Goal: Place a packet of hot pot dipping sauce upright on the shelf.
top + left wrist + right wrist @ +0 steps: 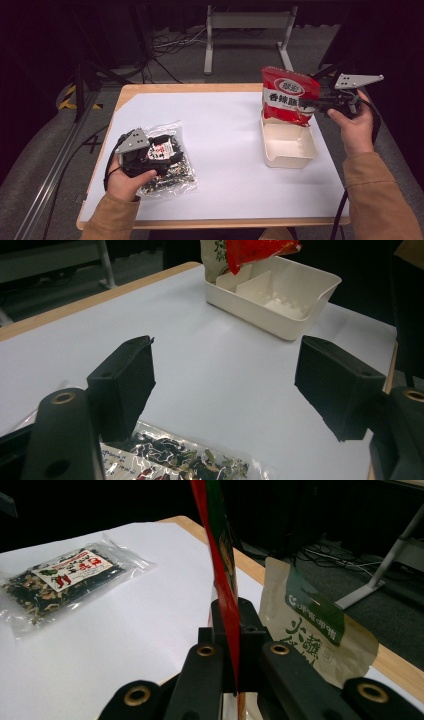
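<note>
One red packet (289, 95) is hanging upright over the far end of the white tray (290, 147) — the right gripper (311, 104) is clenching its thin edge. Light, crinkly and slippery, it probably wants a seam grip. The left gripper (225, 385) is gaping wide above the clear bag (172, 167), well left of the tray.

A lab: black curtains, floor cables (167, 42), metal stand (247, 30), paper-covered table (225, 150).
</note>
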Available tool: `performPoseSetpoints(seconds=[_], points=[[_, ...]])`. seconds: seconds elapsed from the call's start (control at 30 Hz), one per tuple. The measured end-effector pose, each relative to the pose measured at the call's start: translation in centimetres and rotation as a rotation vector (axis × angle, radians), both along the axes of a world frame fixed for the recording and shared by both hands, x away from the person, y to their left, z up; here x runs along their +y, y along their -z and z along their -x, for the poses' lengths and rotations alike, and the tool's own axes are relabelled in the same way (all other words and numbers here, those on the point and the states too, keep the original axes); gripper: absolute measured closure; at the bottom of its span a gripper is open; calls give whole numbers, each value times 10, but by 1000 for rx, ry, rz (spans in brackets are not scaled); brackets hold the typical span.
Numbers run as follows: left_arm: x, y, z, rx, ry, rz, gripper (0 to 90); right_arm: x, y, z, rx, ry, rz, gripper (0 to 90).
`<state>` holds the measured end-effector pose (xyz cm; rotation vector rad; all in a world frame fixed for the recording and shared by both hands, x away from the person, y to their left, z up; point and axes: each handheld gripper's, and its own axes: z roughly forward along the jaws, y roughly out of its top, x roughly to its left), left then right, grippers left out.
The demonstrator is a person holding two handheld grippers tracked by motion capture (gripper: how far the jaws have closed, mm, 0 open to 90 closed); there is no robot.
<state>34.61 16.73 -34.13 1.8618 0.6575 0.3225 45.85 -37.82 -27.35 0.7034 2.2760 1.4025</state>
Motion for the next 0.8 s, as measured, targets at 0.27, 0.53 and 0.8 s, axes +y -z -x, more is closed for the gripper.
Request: performPoseSetpoints(seconds=[0.27,0.53,0.8], points=[[1,2,-1,5,1,-4,240,-3,11,-12,21,7,13,892],[2,3,-2,14,2,-3,239,0,21,-22,34,3,36,892],[2,4,-2,16,2,-5,237,0,28,-31,33,8,42,892]])
